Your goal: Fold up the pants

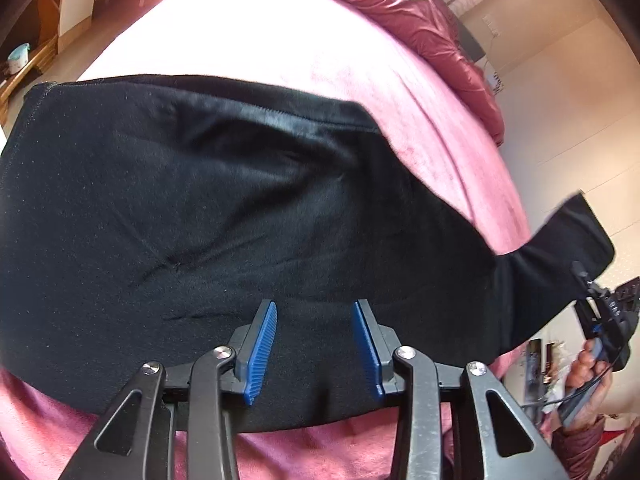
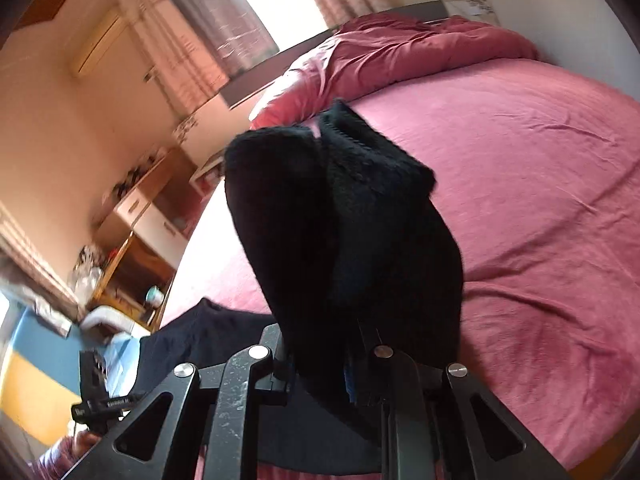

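Black pants (image 1: 208, 216) lie spread across the pink bed (image 1: 360, 72). My left gripper (image 1: 314, 344) is open, its blue-padded fingers (image 1: 262, 352) resting just above the pants' near edge with nothing between them. My right gripper (image 1: 596, 320) shows at the far right of the left wrist view, holding the pants' end lifted off the bed. In the right wrist view that gripper (image 2: 340, 360) is shut on a bunched fold of the black pants (image 2: 344, 220), which hides its fingertips. The left gripper (image 2: 94, 400) shows at the lower left there.
A rumpled red duvet (image 2: 400, 48) lies at the head of the bed. The pink sheet (image 2: 540, 200) stretches to the right. A wooden desk with clutter (image 2: 132, 216) and a curtained window (image 2: 224, 12) stand beyond the bed's left side.
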Available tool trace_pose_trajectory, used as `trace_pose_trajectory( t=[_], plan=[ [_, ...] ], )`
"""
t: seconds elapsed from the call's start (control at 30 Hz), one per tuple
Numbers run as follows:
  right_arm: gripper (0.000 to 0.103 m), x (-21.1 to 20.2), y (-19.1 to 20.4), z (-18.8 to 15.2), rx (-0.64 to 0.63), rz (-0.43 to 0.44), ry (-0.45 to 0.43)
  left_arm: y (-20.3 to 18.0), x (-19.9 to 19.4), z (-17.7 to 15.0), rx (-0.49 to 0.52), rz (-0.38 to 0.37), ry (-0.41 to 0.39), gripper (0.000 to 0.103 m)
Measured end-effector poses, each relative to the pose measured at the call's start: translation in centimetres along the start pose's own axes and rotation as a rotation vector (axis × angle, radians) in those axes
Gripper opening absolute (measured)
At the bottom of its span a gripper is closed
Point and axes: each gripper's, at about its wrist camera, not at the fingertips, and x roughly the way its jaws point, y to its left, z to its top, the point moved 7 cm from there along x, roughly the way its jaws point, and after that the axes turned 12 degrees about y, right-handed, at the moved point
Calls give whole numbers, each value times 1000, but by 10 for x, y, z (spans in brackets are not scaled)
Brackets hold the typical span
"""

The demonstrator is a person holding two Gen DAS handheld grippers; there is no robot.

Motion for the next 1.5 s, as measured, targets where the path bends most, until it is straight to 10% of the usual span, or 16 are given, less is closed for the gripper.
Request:
trace_pose_trajectory(
  t=[0.47,0.57,0.83,1.03,1.13,1.2,1.5],
  plan=[
    [28,150,87,-92,-390,-181,337,-27,-6,12,-38,-206,41,41],
    [57,149,91,-101,-414,-120,355,-38,3,17,-60,-265,88,46],
    [59,103,59,-111,-358,-47,340,-55,37,24,-122,-329,197,57],
    [59,50,-26,-121,-175,-179,291,-57,63,14,-111,-269,245,57],
    [59,42,-47,-131,-75,-258,297,-63,69,14,-96,-266,247,53],
    [59,44,-66,-138,-24,-294,311,-69,69,13,-57,-258,252,20],
    [63,60,-57,-123,-80,-312,289,-117,17,25,31,-400,171,17]
  ],
)
